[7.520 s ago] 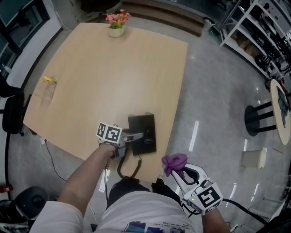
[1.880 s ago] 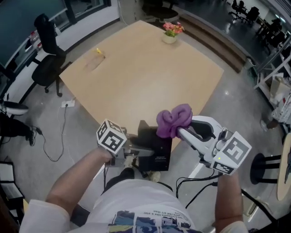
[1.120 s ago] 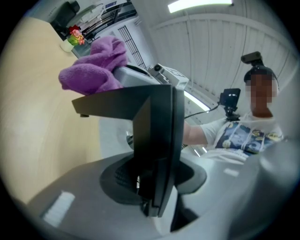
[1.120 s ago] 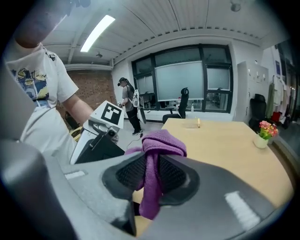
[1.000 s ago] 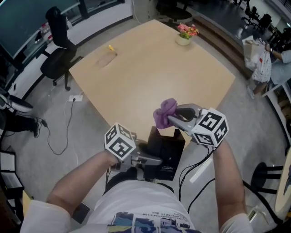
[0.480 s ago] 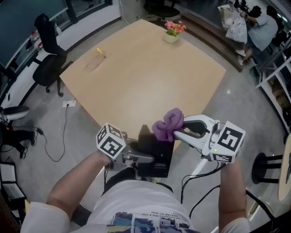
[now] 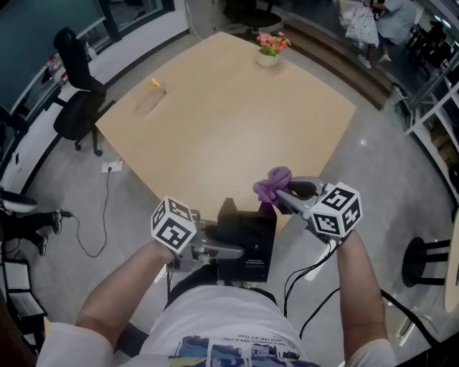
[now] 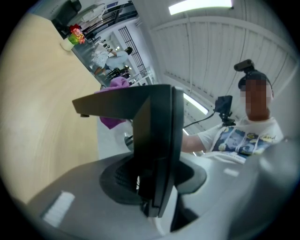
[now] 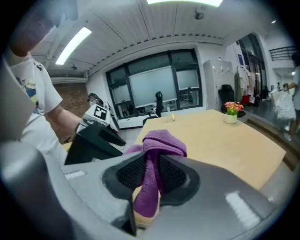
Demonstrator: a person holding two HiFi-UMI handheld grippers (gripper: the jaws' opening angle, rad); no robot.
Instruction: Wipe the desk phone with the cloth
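Observation:
The black desk phone is near the table's near corner, with my left gripper shut on its near edge. In the left gripper view the phone stands edge-on between the jaws of the left gripper. My right gripper is shut on a bunched purple cloth, which sits just beyond the phone's far right corner; whether they touch I cannot tell. In the right gripper view the cloth hangs pinched in the right gripper, and the phone lies to its left.
The light wooden table carries a flower pot at its far corner and a small yellow item at the left. An office chair stands left of the table. Cables trail on the floor. A person stands far right.
My right gripper has rolled and drawn in toward the phone's far right corner with the cloth. The left gripper and the phone have stayed put.

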